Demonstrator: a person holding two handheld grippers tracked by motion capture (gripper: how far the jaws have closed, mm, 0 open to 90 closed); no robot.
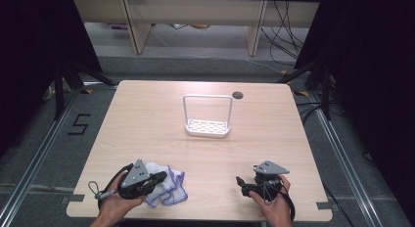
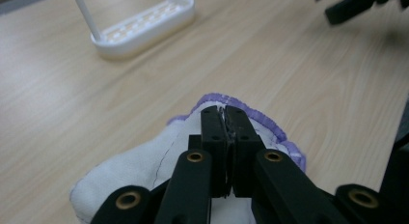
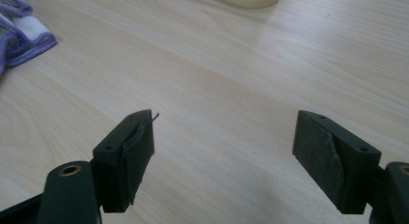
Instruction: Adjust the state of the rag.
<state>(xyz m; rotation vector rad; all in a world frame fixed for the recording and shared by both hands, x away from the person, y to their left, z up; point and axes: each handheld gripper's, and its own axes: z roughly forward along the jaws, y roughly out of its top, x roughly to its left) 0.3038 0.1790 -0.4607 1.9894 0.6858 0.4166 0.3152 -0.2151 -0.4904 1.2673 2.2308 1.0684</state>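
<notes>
Left gripper (image 2: 224, 119): nearest the camera, at the bench's near left; its black jaws are pressed together on a fold of the cloth.
Cloth (image 2: 140, 171): white with a purple hem, crumpled on the bench (image 1: 147, 124) under and beside the left gripper, at the near left part of the bench.
Right gripper (image 3: 224, 156): at the near right, held in the person's hand; jaws stand wide apart with only bare wood between them, grasping nothing.
Rack (image 1: 207, 126): small white perforated tray with a tall wire handle, upright near the bench's middle, well apart from both grippers.
</notes>
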